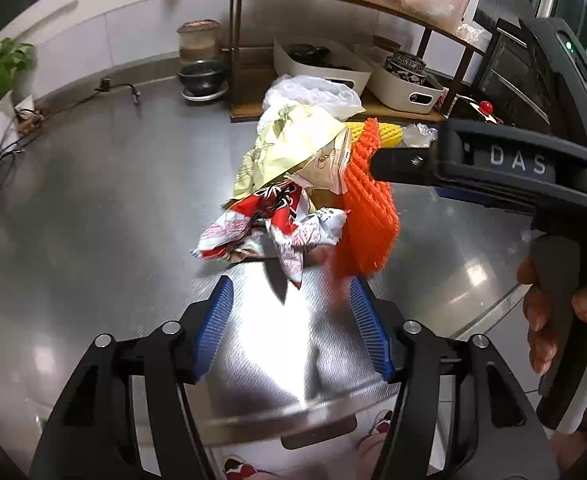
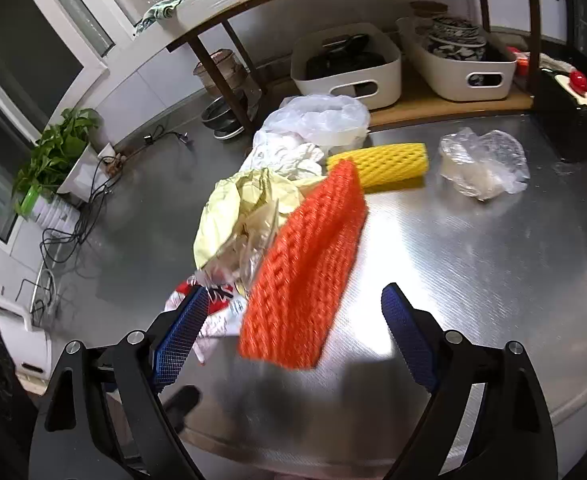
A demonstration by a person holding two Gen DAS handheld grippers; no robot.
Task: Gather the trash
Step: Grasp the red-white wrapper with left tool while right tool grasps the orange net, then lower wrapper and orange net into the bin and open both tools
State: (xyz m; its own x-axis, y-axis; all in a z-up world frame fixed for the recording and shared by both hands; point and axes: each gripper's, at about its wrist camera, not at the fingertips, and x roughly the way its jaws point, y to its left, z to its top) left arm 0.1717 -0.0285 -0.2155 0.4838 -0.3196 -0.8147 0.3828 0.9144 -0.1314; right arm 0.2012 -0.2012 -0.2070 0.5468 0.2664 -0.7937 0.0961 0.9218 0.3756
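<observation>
1. Orange foam net [image 2: 305,268] lies on the steel table [image 2: 473,264] beside crumpled wrappers [image 1: 277,220]
2. Left gripper [image 1: 289,300] angles downward, jaws apart, pinching nothing
3. Right gripper [image 2: 293,300] tilts downward, jaws spread wide, empty

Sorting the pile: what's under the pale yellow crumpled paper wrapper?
A red-and-white printed snack wrapper pokes out beneath the pale yellow crumpled paper wrapper; anything deeper is covered.

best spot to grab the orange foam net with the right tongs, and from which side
Judging by its pose, take the orange foam net near its wide near end, coming down from above with the right tongs across its width. It lies long and narrow, leaning on the crumpled yellow wrapper, and the steel table on its right is bare. Soft mesh should squash between the pads.
</observation>
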